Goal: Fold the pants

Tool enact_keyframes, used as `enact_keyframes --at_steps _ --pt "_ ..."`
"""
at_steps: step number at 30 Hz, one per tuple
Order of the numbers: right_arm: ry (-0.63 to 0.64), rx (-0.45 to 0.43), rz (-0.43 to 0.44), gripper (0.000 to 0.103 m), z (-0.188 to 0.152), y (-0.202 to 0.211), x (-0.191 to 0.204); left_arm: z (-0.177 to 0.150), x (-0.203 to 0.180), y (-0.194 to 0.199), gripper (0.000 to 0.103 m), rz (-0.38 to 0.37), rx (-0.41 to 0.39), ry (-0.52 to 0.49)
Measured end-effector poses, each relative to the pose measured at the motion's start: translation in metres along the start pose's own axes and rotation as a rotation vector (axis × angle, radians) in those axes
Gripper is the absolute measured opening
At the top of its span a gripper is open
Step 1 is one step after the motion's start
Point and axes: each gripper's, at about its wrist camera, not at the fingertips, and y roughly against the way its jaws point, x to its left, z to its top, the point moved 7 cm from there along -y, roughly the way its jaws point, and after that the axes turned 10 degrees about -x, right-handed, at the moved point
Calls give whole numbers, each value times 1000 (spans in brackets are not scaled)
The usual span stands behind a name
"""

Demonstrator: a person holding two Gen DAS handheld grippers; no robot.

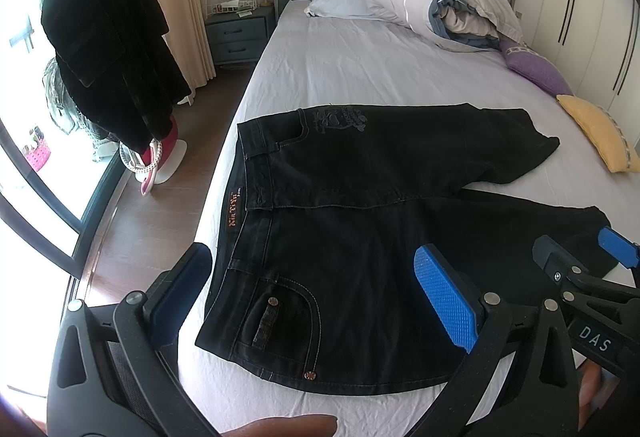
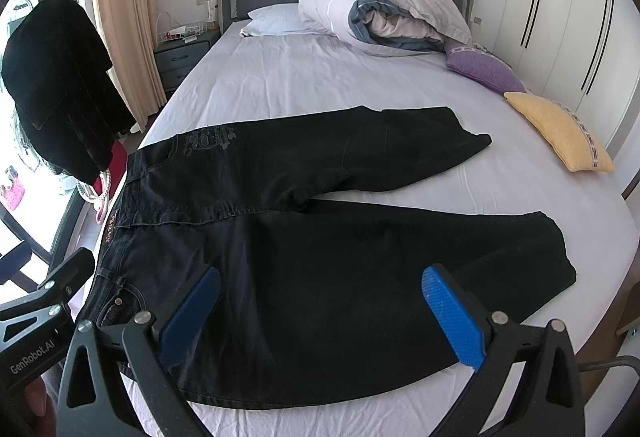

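Black jeans (image 1: 360,237) lie flat on the bed, waistband to the left, both legs spread apart toward the right; they also show in the right wrist view (image 2: 320,245). My left gripper (image 1: 316,297) is open and empty, hovering above the near hip pocket area. My right gripper (image 2: 320,317) is open and empty, hovering above the near leg; it also shows at the right edge of the left wrist view (image 1: 580,265). The left gripper's body shows at the left edge of the right wrist view (image 2: 48,301).
The bed (image 2: 300,85) has a pale lilac sheet. A rolled duvet (image 2: 384,9), a white pillow (image 2: 276,22), a purple cushion (image 2: 484,69) and a yellow cushion (image 2: 560,129) lie at the head and right side. A black coat (image 1: 108,49) hangs left of the bed.
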Motion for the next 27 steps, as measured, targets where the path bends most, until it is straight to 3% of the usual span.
enact_keyframes --at_steps 27 --pt "0 4 1 103 -2 -2 1 0 0 0 103 1 1 -2"
